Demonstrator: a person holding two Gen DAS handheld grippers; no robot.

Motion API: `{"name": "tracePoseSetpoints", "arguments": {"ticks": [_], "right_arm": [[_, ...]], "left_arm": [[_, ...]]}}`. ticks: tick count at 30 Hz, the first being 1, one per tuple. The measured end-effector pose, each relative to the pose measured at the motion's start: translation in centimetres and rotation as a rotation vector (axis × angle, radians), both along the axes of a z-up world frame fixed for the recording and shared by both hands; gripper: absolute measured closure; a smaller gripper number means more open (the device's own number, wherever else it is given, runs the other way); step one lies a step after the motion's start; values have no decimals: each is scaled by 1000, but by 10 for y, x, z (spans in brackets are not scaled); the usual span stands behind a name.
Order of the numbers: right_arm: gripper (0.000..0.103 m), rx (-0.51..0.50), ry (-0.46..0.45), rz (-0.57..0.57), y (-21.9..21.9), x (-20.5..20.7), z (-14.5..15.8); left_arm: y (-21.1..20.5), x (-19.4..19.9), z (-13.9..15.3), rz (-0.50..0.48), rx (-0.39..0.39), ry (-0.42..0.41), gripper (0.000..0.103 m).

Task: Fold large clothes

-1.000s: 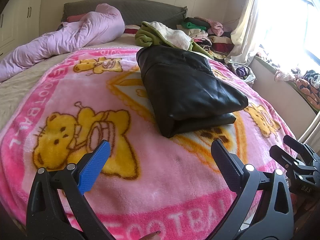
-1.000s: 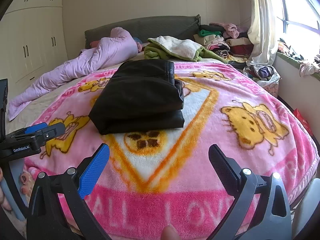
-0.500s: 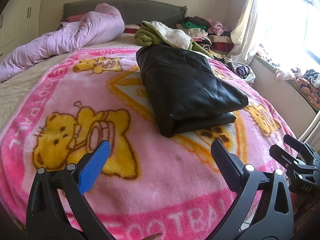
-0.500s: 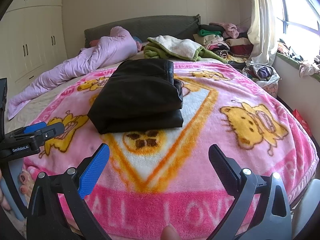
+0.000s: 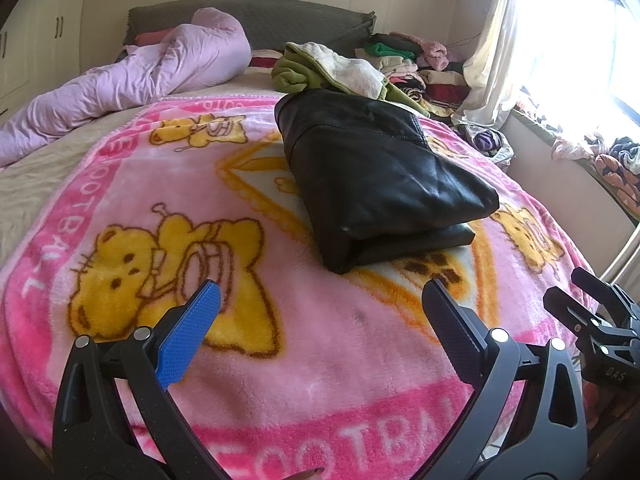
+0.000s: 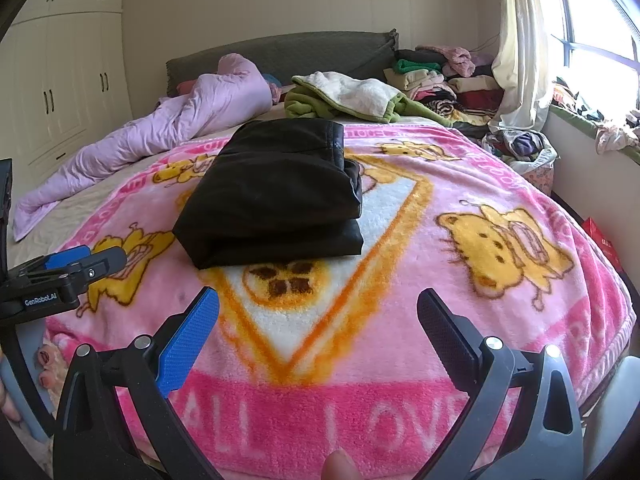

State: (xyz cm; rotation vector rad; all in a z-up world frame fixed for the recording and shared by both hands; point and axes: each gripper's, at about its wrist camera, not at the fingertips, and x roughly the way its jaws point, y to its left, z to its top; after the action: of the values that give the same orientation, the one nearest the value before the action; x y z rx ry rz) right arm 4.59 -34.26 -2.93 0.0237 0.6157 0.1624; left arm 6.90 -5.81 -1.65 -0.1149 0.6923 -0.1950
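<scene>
Black leather garment (image 6: 276, 184) folded, long axis toward headboard (image 6: 288, 54)

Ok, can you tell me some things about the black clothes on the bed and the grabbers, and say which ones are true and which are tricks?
1. The black garment lies folded on the pink blanket. True.
2. The left gripper is clamped on the black garment. False: its jaws are open and it holds nothing, short of the garment.
3. The right gripper is open and empty. True.
4. The lilac duvet is spread flat over the pink blanket. False: it lies bunched up along the far left of the bed.
5. A green and white garment lies behind the black one, nearer the headboard. True.
</scene>
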Motion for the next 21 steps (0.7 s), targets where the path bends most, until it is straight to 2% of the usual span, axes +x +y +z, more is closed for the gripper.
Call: {"name": "tracePoseSetpoints", "arguments": {"ticks": [8,11,14,16,17,21], "right_arm": [[4,-4,-1,-25,-1,-1,-1],[4,-5,-7,-75,-6,-2,-1],[4,12,-14,-213,-33,-3,0],[4,58,3,-344,-74,-5,-1],[4,71,11,-396,-92,-6,-3],[4,86,39,-753,-213,-27,-19]], "left_arm": [[0,0,0,-2,-5,0,9],[4,-1,1,10,-3,6,9],[13,3,1,50,4,23,9],[25,6,4,79,-1,28,9],[38,9,7,105,-16,29,9],[121,27,19,254,-47,45,9]]}}
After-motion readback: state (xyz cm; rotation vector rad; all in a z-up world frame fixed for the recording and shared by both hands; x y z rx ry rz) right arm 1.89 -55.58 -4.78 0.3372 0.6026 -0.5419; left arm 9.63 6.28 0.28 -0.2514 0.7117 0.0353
